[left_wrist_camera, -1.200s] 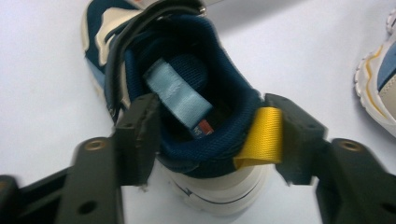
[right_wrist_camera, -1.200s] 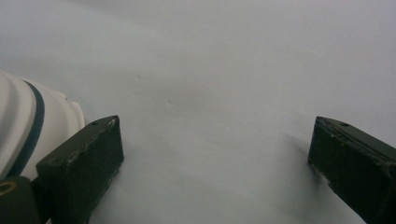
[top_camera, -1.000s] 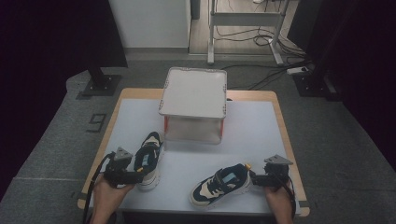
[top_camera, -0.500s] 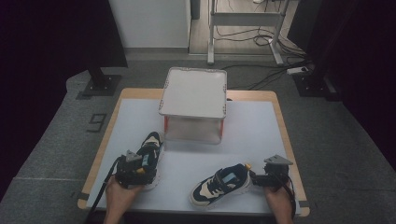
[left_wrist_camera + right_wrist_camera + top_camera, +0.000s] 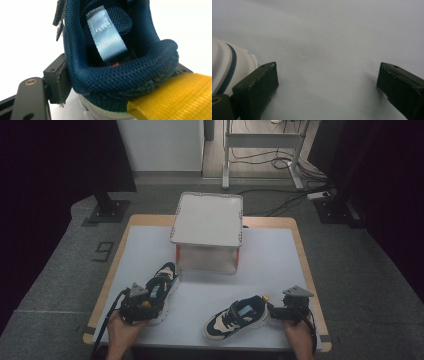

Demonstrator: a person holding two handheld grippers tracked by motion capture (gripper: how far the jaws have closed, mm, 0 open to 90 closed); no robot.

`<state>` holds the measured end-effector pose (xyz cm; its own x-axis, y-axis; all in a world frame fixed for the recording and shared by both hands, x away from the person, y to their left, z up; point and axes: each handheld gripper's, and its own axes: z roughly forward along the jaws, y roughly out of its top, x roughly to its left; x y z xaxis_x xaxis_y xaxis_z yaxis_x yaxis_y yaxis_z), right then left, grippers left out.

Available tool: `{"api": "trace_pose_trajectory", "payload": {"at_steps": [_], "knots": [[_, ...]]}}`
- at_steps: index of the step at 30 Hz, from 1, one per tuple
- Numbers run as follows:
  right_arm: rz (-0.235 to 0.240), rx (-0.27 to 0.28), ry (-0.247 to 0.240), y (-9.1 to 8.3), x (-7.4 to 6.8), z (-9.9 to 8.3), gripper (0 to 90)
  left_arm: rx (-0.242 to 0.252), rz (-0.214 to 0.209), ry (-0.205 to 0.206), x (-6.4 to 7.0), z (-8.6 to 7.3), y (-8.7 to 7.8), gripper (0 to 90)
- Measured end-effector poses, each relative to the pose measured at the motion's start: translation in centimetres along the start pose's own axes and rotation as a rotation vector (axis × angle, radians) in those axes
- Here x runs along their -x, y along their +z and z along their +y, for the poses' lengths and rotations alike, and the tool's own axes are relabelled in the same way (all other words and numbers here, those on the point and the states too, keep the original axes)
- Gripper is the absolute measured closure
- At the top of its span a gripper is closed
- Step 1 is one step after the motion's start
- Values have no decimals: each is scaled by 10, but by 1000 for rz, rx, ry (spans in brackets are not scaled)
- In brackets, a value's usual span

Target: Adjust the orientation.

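Your left claw (image 5: 145,301) is at the heel of the left shoe (image 5: 162,282), which lies on the near left part of the white surface (image 5: 270,265), in front of the lidded box (image 5: 207,232). In the left gripper view the padded blue heel collar (image 5: 130,77) sits between the jaws with a yellow pull loop (image 5: 175,100) close to the camera; whether the jaws already pinch it I cannot tell. Your right claw (image 5: 327,82) stands wide, holding nothing, just beside the heel of the right shoe (image 5: 235,316) at the near right. You look to be at the gripping step on the left shoe. Next, you need a firm pinch on that heel before lifting, then bring the right claw around the other heel.
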<state>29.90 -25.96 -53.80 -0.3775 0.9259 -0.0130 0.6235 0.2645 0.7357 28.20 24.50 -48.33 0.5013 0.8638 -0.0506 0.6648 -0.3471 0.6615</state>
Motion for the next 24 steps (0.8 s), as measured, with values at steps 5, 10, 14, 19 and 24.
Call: {"api": "trace_pose_trajectory", "payload": {"at_steps": [5, 10, 14, 19, 24], "knots": [[0, 0, 0, 0, 0, 0, 29, 8, -22, -5, -1, -1, -10, 240], [0, 0, 0, 0, 0, 0, 30, 18, -19, 13, 5, 0, -20, 245], [-1, 2, -3, 0, 0, 0, 31, 44, -39, 9, 8, 5, -27, 246], [0, 1, -2, 0, 0, 0, 32, 66, -46, 25, 15, 18, -30, 246], [0, 2, -3, 0, 0, 0, 33, 76, -40, 50, 22, 37, -24, 246]]}}
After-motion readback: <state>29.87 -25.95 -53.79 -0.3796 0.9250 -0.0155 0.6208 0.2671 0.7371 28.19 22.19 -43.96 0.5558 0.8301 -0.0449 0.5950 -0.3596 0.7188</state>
